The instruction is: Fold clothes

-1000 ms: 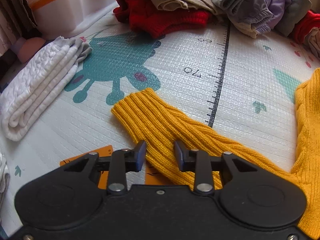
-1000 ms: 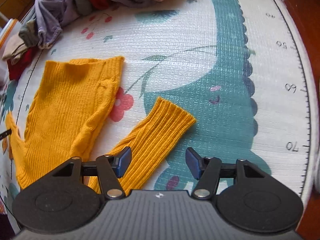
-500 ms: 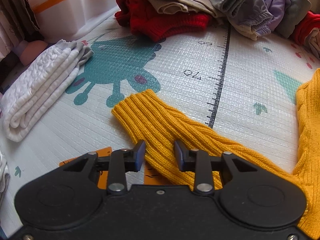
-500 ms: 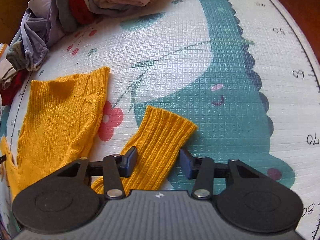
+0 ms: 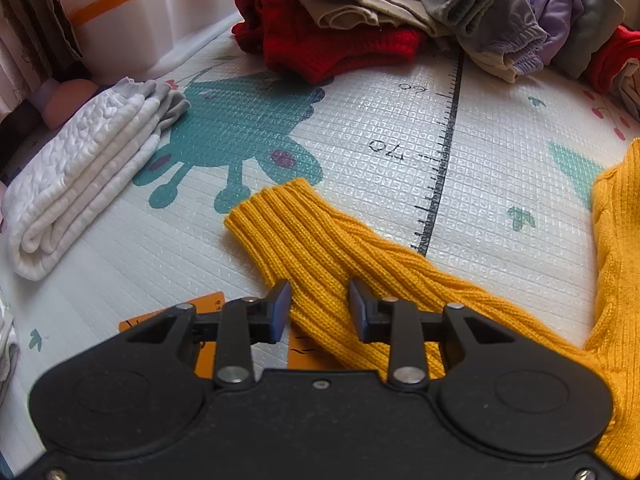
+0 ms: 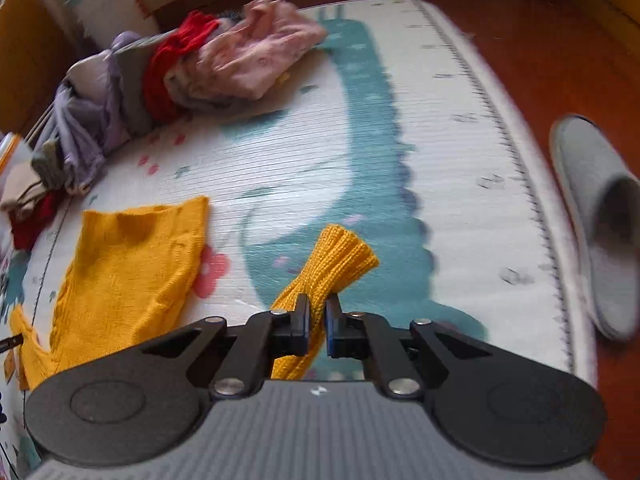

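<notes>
A yellow knit sweater lies spread on the play mat [image 5: 400, 128]. In the left wrist view, one ribbed sleeve [image 5: 296, 232] runs flat from its cuff back under my left gripper [image 5: 320, 308]. That gripper stands open, a finger on each side of the sleeve, not pinching it. The sweater body [image 5: 620, 240] shows at the right edge. In the right wrist view, my right gripper [image 6: 317, 320] is closing tight on the other sleeve [image 6: 340, 256]. Both pads press it and its cuff sticks up off the mat. The body [image 6: 132, 256] lies flat to the left.
A folded white garment [image 5: 80, 176] lies at the left, with a white bin [image 5: 132, 12] behind it. Unfolded clothes are piled at the mat's far side [image 5: 380, 12] [image 6: 200, 64]. A grey slipper [image 6: 600, 216] sits on the wooden floor right of the mat. An orange card [image 5: 168, 312] lies under the left gripper.
My right gripper's jaws came together on the right sleeve and lifted it, and the view swung up to show the slipper. The left gripper and its sleeve kept still.
</notes>
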`<action>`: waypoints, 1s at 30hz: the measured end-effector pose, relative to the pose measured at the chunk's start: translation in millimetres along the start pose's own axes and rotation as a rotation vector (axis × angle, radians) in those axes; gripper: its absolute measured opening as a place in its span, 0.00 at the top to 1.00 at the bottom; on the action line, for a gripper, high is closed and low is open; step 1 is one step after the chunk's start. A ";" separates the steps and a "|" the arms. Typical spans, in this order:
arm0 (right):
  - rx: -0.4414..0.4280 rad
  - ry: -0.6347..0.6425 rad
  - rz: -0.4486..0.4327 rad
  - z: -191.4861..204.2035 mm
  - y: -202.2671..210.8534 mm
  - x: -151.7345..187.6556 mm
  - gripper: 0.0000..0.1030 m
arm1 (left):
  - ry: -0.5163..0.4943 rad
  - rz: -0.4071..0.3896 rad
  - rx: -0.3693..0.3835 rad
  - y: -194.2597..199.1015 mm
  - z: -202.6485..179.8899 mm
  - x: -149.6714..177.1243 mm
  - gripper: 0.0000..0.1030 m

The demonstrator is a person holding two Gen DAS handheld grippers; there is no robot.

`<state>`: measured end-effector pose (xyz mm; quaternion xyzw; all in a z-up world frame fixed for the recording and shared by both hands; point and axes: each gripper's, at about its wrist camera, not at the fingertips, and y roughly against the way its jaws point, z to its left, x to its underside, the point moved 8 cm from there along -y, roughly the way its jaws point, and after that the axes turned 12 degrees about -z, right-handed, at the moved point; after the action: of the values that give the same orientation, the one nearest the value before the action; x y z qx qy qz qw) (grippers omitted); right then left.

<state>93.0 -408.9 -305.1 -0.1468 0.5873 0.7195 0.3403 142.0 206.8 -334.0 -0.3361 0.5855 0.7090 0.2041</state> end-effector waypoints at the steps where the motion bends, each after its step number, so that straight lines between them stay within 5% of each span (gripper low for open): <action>1: 0.025 -0.019 0.004 -11.5 7.4 4.4 0.91 | 0.002 0.000 0.001 0.1 0.0 0.0 0.71; 6: 0.170 -0.093 0.136 -68.0 20.9 58.3 0.93 | 0.003 0.004 -0.002 -0.1 -0.5 -0.7 0.71; 22: 0.239 0.010 0.356 -78.4 6.1 105.7 0.91 | -0.020 0.033 -0.014 -1.6 -1.3 -3.2 0.70; 23: 0.249 0.010 0.365 -80.4 7.6 105.5 0.91 | -0.027 0.045 -0.024 -2.6 1.1 -3.7 0.64; 24: 0.262 0.028 0.366 -82.2 10.0 104.2 0.90 | -0.033 0.057 -0.035 -3.6 3.8 -4.2 0.44; 26: 0.288 0.063 0.369 -85.7 15.0 101.5 0.88 | 0.016 0.110 -0.044 -7.3 17.7 -3.4 0.28; 28: 0.310 0.062 0.389 -93.7 19.8 100.4 0.88 | 0.048 0.143 -0.053 -7.6 28.8 -6.4 0.25; 30: 0.347 0.058 0.413 -105.6 26.2 99.9 0.87 | 0.064 0.158 -0.063 -4.5 37.4 -13.1 0.33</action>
<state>-16.7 -479.0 -374.8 0.0163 0.7289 0.6577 0.1894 145.3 245.3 -324.4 -0.3174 0.5937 0.7299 0.1182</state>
